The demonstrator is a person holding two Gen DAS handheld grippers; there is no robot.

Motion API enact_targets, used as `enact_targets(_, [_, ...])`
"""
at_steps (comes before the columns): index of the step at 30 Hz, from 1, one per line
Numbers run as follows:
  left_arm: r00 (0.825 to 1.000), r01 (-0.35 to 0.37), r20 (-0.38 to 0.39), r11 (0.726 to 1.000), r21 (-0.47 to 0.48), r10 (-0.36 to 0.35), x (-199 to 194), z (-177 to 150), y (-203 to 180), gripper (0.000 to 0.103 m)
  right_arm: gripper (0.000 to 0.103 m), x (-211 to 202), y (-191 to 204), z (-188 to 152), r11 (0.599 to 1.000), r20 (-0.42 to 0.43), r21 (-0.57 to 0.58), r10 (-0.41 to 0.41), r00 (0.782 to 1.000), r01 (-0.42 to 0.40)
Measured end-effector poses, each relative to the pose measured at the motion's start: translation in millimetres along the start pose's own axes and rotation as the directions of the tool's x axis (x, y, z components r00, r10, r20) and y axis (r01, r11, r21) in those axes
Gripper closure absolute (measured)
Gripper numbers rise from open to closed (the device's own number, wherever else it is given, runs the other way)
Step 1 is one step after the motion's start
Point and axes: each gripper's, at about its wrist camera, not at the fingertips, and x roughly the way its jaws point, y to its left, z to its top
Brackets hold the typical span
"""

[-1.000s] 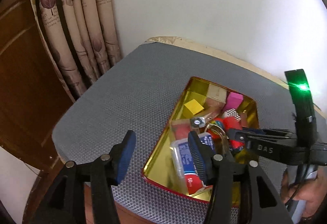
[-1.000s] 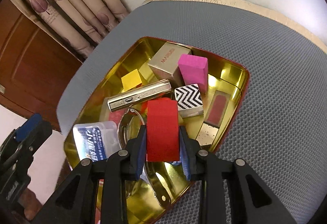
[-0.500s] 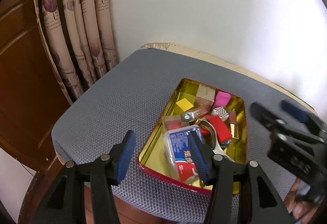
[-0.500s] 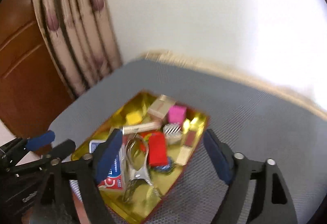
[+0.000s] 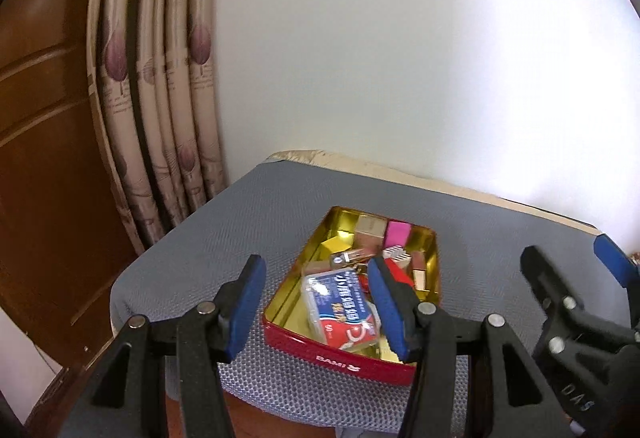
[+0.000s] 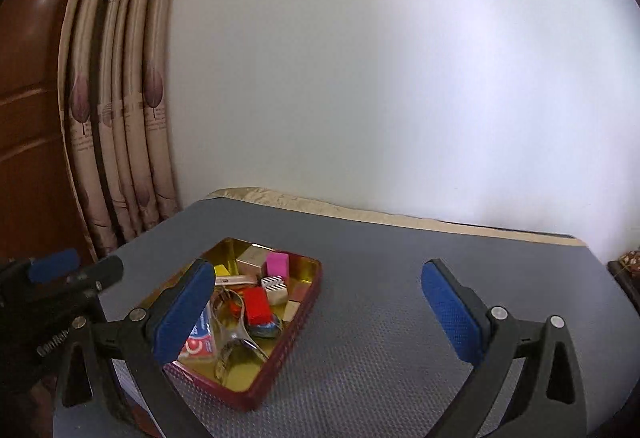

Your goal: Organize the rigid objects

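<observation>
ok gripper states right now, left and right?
left gripper: open, nothing between the pads.
right gripper: jaws have just been opening, now wide and empty; red block lies in the tin.

One tin [image 6: 308, 302]; inside, one red block [image 6: 256, 305], one pink block [image 6: 277, 263], one yellow block [image 6: 221, 271], one striped block [image 6: 274, 284].

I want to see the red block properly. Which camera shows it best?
The right wrist view: the red block lies in full sight in the tin. In the left wrist view, the left hand-held gripper covers most of the block.
</observation>
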Motion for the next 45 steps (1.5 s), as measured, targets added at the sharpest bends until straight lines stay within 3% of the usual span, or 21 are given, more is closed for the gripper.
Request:
enact_targets(13, [1.000,0.020,0.003,1.000,0.006,-0.020,-11,-5,-5,0.048,0.001,-39,-5,1,1.000,0.080,-0.017,0.019,0.997,-0.018])
enact_targets(30, [0.998,0.030,-0.060,0.999,0.016,-0.029,7,-13,-5,0.048,0.001,-29,-7,-5,0.999,0.035,-0.007,0.041,0.999,-0.041])
enact_targets(37, [0.998,0.023,-0.056,1.000,0.015,-0.022,6,-13,-5,0.039,0.001,-29,-8,-6,0.999,0.033,-0.007,0.047,0.998,-0.047])
enact_targets(45, [0.997,0.019,-0.069,1.000,0.018,-0.017,8,-13,-6,0.038,0.001,-31,-6,-7,0.998,0.040,-0.016,0.054,0.998,-0.054])
